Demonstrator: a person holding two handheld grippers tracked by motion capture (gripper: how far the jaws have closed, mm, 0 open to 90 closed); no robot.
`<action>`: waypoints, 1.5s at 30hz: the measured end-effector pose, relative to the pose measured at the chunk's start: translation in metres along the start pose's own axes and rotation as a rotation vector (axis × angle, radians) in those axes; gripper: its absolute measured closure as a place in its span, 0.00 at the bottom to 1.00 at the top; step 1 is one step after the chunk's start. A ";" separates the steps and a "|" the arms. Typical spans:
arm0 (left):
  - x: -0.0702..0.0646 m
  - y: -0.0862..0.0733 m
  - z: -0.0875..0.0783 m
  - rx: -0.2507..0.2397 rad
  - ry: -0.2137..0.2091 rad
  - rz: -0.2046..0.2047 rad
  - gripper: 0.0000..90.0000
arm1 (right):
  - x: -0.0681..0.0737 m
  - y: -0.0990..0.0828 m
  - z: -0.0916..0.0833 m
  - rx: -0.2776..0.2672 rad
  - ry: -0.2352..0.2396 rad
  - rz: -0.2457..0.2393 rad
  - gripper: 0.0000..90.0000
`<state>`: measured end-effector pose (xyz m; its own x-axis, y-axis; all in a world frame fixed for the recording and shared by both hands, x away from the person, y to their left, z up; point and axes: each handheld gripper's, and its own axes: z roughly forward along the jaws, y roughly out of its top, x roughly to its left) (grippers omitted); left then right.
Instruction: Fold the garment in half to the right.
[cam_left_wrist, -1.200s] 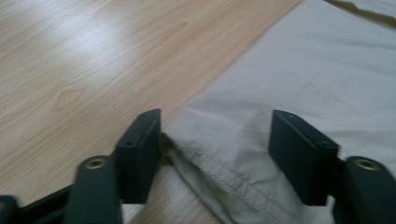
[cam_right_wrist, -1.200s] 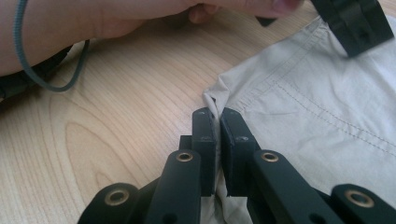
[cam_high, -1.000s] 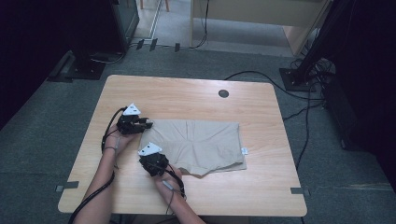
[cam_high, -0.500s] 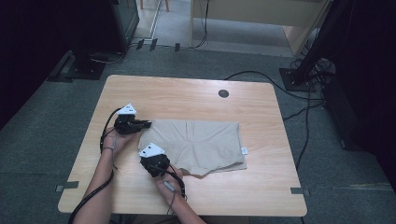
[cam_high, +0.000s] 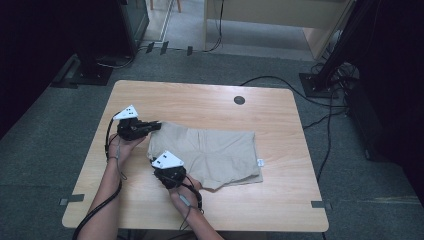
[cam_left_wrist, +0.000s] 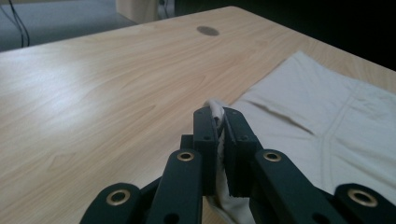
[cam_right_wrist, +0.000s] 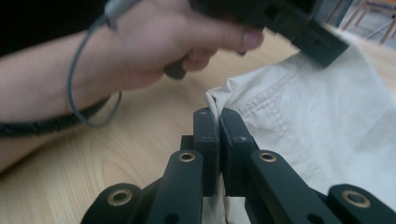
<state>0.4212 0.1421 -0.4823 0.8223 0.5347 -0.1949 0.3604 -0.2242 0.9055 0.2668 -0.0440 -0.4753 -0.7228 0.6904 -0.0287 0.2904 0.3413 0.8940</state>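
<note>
Our left gripper (cam_left_wrist: 219, 122) and right gripper (cam_right_wrist: 218, 122) are both clamped on one edge of the beige shorts (cam_high: 215, 152); we should lift evenly off the counter (cam_high: 200, 102), fingers tight.

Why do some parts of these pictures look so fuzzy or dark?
High view: the floor around the table falls into deep shadow, while the wood catches soft light. Right gripper view: the hand close to the lens is blurred, the beige shorts sharper. Left gripper view: pale glare lies across the tabletop at left.
</note>
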 end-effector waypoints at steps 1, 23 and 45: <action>-0.001 0.003 0.000 -0.005 -0.003 0.007 0.95 | -0.002 0.005 -0.004 -0.019 0.002 0.001 0.96; -0.070 0.136 -0.076 -0.172 -0.002 0.208 0.96 | -0.014 0.105 -0.113 -0.304 0.130 -0.057 0.96; -0.065 0.082 -0.004 -0.038 -0.089 0.213 0.95 | -0.040 0.024 -0.095 -0.210 0.208 0.048 0.96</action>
<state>0.3949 0.0922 -0.3941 0.9143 0.4040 -0.0287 0.1587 -0.2923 0.9431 0.2431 -0.1241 -0.4106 -0.8304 0.5501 0.0889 0.2074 0.1570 0.9656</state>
